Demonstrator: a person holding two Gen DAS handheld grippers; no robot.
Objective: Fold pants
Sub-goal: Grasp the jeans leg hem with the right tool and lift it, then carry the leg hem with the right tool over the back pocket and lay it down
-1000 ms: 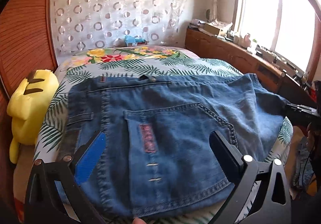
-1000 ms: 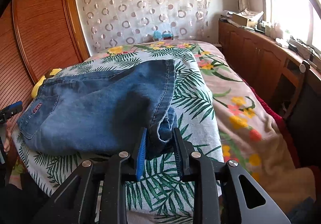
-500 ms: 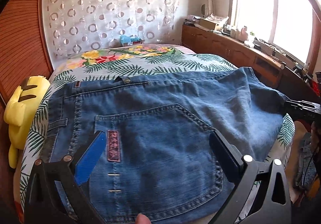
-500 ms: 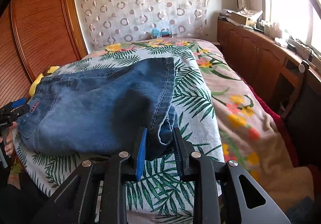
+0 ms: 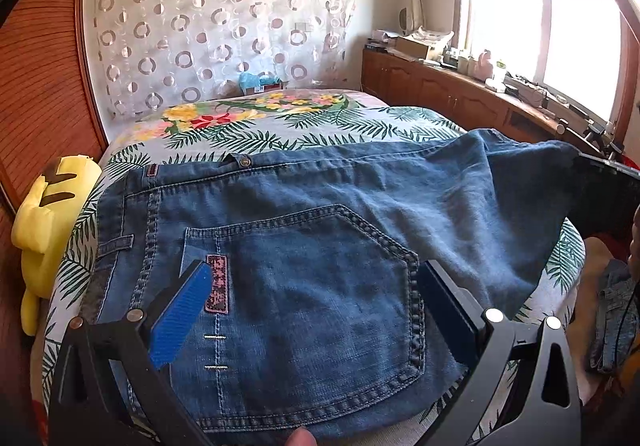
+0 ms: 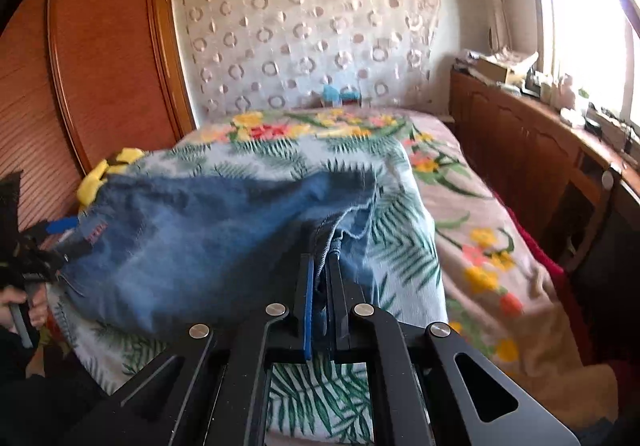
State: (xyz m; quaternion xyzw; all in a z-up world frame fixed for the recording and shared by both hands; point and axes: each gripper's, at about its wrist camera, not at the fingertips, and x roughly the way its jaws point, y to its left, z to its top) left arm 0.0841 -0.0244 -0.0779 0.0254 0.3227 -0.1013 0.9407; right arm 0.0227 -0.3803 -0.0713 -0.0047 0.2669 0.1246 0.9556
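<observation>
Blue denim pants (image 5: 320, 246) lie folded across the near end of a bed with a palm-leaf sheet (image 5: 256, 138), back pocket up, waistband towards the far side. My left gripper (image 5: 316, 270) hovers open over the pocket, its fingers wide apart and nothing between them. In the right wrist view the pants (image 6: 192, 242) stretch to the left, and my right gripper (image 6: 322, 266) is shut on their folded hem end, lifting it off the sheet (image 6: 400, 246). The left gripper (image 6: 48, 242) shows at the far left edge of that view, held by a hand.
A yellow plush toy (image 5: 44, 230) lies at the bed's left edge against a wooden wardrobe (image 6: 100, 54). A wooden cabinet (image 5: 460, 98) with clutter runs under the window on the right. A patterned curtain (image 5: 216, 26) hangs behind the bed. More denim (image 5: 612, 322) lies low right.
My right gripper's jaws have closed on the hem end and raised it off the sheet. The left gripper slid sideways along the pants over the pocket and stayed open.
</observation>
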